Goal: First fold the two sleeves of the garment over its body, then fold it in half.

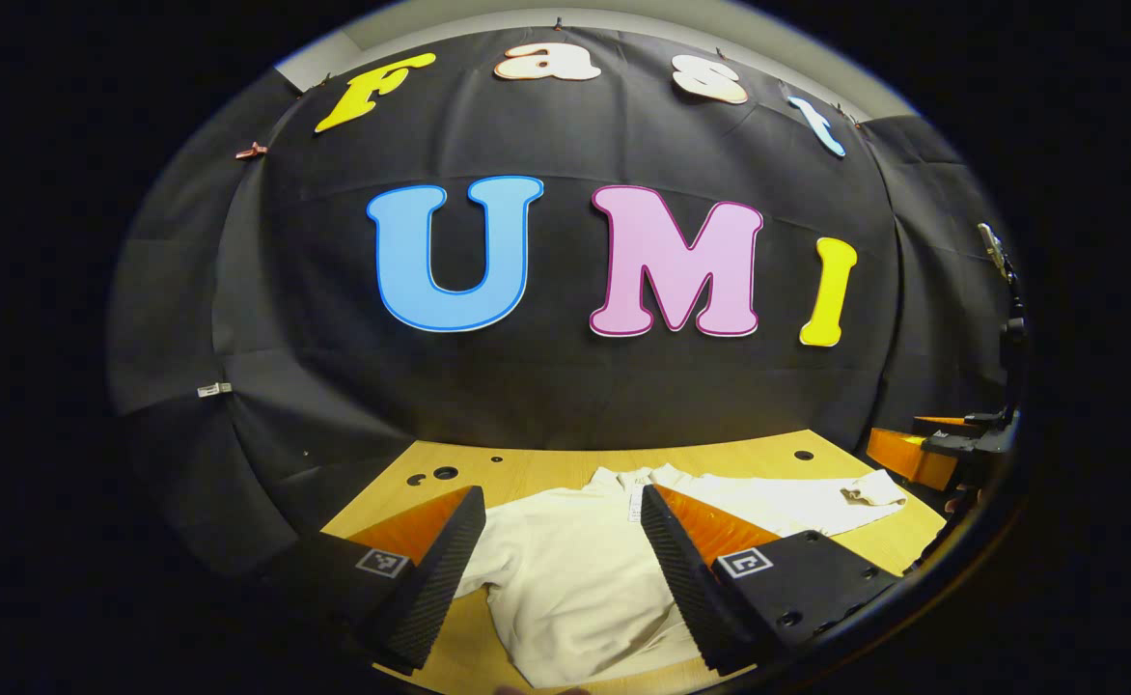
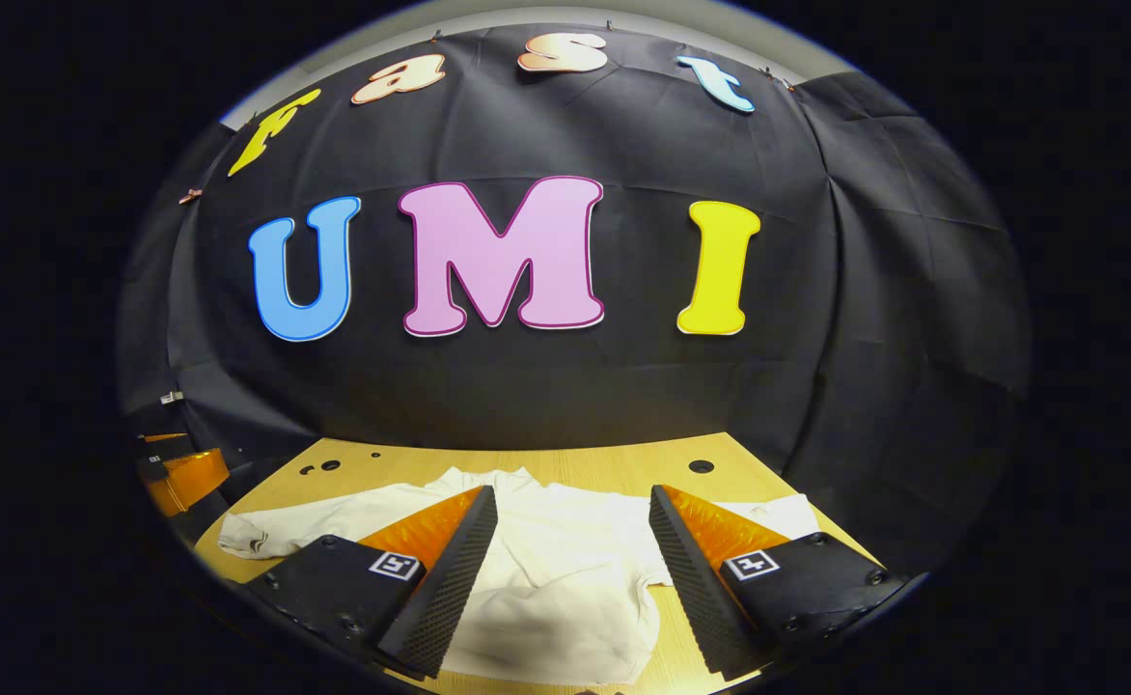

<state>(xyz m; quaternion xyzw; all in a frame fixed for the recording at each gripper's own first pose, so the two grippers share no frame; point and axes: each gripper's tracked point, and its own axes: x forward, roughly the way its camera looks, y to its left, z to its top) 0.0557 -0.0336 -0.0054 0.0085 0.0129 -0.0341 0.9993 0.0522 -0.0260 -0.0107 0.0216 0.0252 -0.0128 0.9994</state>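
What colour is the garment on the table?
Plain white or off-white, no pattern: the garment shows best in the left gripper view.

Garment [image 1: 575, 569]: one long-sleeved top, cream-white, soft knit fabric. Lies spread flat on a light wooden counter [image 1: 527, 468], neckline toward the far edge, hem toward the near edge. In the left gripper view, one sleeve [image 1: 816, 507] extends sideways across the counter, unfolded, its cuff [image 1: 869, 492] slightly crumpled near the counter's edge. In the right gripper view, the body [image 2: 546, 579] shows gentle wrinkles and a rumpled bulge near the front; one sleeve [image 2: 286, 526] reaches outward with a creased cuff [image 2: 242, 541]. Neither sleeve lies over the body. Not folded in half.
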